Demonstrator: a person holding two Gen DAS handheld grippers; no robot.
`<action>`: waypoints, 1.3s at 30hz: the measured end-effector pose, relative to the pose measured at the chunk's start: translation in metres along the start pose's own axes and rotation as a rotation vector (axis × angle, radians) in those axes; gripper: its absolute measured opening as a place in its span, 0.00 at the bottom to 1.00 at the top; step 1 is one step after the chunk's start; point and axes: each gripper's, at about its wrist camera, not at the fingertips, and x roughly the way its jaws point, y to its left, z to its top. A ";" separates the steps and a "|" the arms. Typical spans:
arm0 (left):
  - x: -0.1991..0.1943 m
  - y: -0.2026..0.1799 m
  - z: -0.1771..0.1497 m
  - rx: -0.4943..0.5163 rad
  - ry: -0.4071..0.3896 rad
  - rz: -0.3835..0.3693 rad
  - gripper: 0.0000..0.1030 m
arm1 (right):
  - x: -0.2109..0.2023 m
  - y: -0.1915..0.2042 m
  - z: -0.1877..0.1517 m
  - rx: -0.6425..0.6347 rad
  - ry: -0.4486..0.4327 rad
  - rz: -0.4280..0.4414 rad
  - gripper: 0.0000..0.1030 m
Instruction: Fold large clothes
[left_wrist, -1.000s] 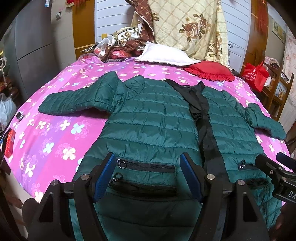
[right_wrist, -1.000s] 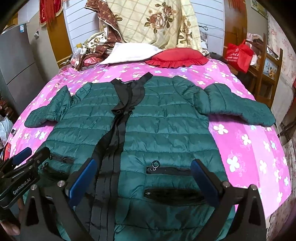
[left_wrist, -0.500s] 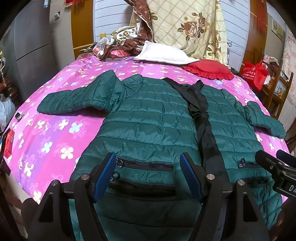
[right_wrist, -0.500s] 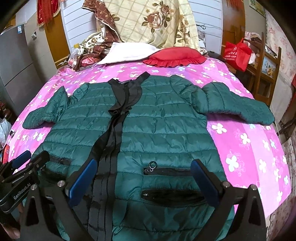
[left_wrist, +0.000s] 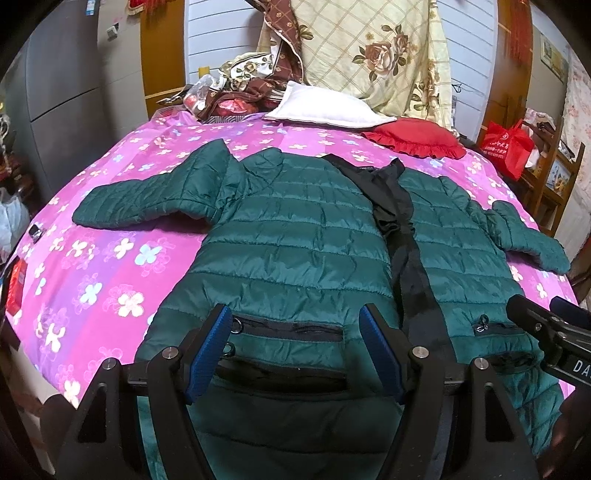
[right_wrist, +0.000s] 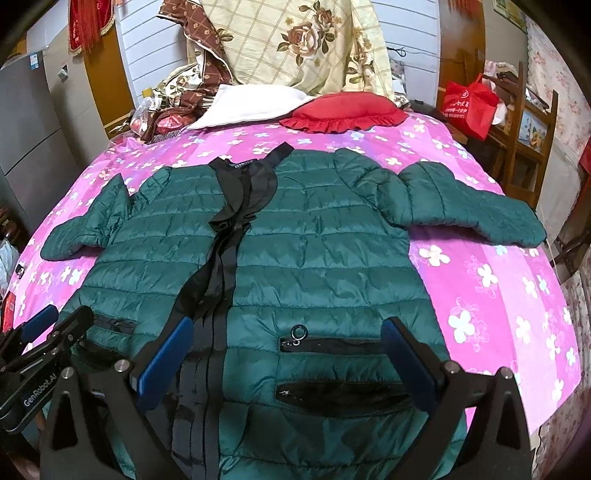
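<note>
A dark green quilted jacket (left_wrist: 295, 243) lies flat and front-up on a pink flowered bed (left_wrist: 110, 266), sleeves spread to both sides, with a black placket down the middle. It also shows in the right wrist view (right_wrist: 325, 258). My left gripper (left_wrist: 295, 343) is open and empty, above the hem over the jacket's left pocket. My right gripper (right_wrist: 288, 358) is open and empty, above the hem over the right pocket. Each gripper shows at the edge of the other's view: the right (left_wrist: 546, 328), the left (right_wrist: 48, 332).
A white pillow (left_wrist: 325, 110), a red ruffled cushion (left_wrist: 417, 138) and a floral quilt (left_wrist: 376, 55) sit at the head of the bed. A grey cabinet (left_wrist: 62, 96) stands left. A wooden chair with a red bag (right_wrist: 469, 103) stands right.
Both grippers have drawn back slightly toward the jacket's hem; the jacket looks a little farther away. Both stay open and the jacket has not moved.
</note>
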 end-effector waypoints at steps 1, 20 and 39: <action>0.000 -0.001 0.000 0.002 -0.001 0.000 0.50 | 0.001 0.000 0.000 0.000 0.012 -0.003 1.00; 0.002 -0.001 -0.003 -0.006 0.004 -0.002 0.50 | 0.006 -0.001 0.000 0.022 0.056 0.011 1.00; 0.006 0.002 -0.003 -0.007 0.016 -0.006 0.50 | 0.008 -0.001 0.001 0.011 0.028 -0.001 1.00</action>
